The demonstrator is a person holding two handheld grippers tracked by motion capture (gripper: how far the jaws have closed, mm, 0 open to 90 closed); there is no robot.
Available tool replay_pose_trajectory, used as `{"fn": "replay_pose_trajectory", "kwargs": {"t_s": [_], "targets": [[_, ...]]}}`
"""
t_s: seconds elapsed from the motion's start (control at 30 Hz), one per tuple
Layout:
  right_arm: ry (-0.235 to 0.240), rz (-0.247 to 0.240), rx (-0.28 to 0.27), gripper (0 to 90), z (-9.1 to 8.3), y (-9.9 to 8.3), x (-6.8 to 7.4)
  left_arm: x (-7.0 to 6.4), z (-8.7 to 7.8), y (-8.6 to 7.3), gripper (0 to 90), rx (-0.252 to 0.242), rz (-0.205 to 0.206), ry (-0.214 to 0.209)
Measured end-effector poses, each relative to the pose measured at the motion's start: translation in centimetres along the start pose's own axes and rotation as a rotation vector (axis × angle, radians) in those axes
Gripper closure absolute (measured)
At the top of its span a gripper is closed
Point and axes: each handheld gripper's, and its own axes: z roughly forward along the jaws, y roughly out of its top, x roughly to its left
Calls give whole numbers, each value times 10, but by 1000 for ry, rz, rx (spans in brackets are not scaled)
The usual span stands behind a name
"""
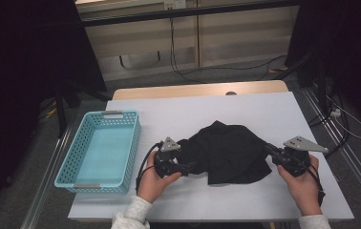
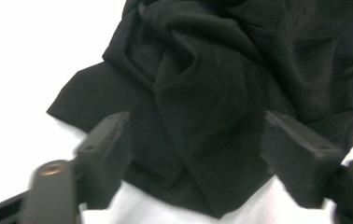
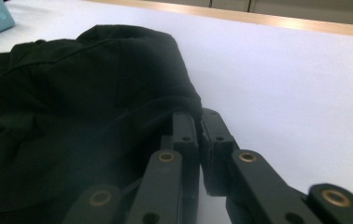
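Basket (image 1: 100,151): pale blue, perforated, near the worktop's (image 1: 245,109) left edge; just beside the left hand, apart from the cloth.
Left hand (image 1: 155,183): comes in from the near edge, sleeve at the wrist, palm wrapped round the tool from below.
Left hand-held gripper (image 1: 188,168): points right toward the cloth; jaws spread wide in the left gripper view (image 2: 195,154), released, straddling the cloth's near hem without pinching it.
Black cloth (image 1: 228,150): crumpled heap at the worktop's middle, closer to the near edge than the far; folds bunched (image 2: 198,70), one corner lying flat toward the left.
Right hand-held gripper (image 1: 270,150): points left; jaws clenched together on the cloth's right hem (image 3: 201,122).
Right hand (image 1: 303,183): enters at the near right corner, gripping from below.
Open room: bare worktop behind the cloth to the far edge, and to its right.
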Motion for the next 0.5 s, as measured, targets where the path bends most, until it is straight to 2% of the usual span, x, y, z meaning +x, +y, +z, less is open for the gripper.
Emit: {"fn": "replay_pose_trajectory", "kwargs": {"t_s": [0.1, 0.2, 0.3, 0.37, 0.5], "targets": [[18, -24, 4, 817, -2, 1, 5, 0, 6, 1, 364, -1, 9, 13], [30, -71, 1, 648, -3, 5, 15, 0, 11, 1, 450, 18, 11, 12], [46, -94, -10, 502, -4, 10, 25, -1, 16, 0, 543, 35, 7, -1], [73, -105, -12, 439, -2, 12, 35, -1, 19, 0, 629, 60, -8, -27], [180, -155, 20, 311, 9, 12, 62, -2, 18, -1, 754, 72, -46, -63]]}}
